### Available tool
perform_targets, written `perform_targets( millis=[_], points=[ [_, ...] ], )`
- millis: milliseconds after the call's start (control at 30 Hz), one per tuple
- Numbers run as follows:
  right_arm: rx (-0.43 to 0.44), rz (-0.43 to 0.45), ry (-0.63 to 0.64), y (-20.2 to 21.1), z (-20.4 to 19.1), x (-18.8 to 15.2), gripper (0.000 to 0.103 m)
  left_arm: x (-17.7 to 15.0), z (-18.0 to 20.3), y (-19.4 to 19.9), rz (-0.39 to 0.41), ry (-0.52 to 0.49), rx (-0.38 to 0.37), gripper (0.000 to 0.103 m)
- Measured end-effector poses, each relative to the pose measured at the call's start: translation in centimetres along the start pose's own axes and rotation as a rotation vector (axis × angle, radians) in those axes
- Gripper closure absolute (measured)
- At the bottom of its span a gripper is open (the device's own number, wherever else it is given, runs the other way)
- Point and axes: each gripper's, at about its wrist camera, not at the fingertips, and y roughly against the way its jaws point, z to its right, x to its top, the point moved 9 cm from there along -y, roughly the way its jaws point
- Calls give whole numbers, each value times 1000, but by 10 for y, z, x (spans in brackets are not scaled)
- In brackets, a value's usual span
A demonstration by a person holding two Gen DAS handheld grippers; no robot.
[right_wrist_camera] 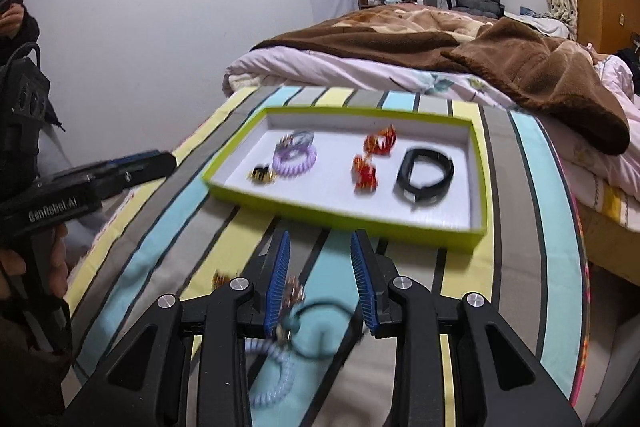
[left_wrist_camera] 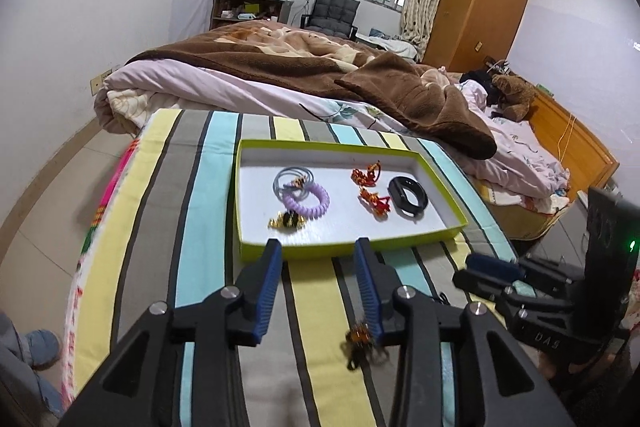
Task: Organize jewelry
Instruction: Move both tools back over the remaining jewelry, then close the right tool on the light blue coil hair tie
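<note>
The green tray [left_wrist_camera: 352,250] is sitting on the striped worktop [left_wrist_camera: 160,227] just ahead of my left claw [left_wrist_camera: 318,247], holding a purple coil tie [left_wrist_camera: 306,202] and a black band [left_wrist_camera: 408,195]. A blurred orange-black trinket [left_wrist_camera: 360,341] is lying by one finger; contact unclear. My left claw is gaping, gripping nothing. My right claw [right_wrist_camera: 320,239] is standing open over blurred hair ties [right_wrist_camera: 308,331].

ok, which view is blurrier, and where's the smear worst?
Right wrist view is blurrier: tray items and the hair ties between the fingers smear. Left wrist view is sharper; only the small clip near its fingers is blurred. Both show fisheye bending at the edges.
</note>
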Motion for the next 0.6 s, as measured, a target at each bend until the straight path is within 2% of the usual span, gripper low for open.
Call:
perform_targets(
  millis=[300, 500, 600],
  points=[
    [38, -93, -17, 1, -14, -63, 70, -45, -1, 6, -43, 16, -4, 62],
    [30, -127, -18, -6, -19, -76, 70, -67, -4, 11, -56, 44, -23, 59],
    [-5, -145, -7, -10, -19, -81, 70, -73, -7, 14, -57, 63, -36, 58]
  ],
)
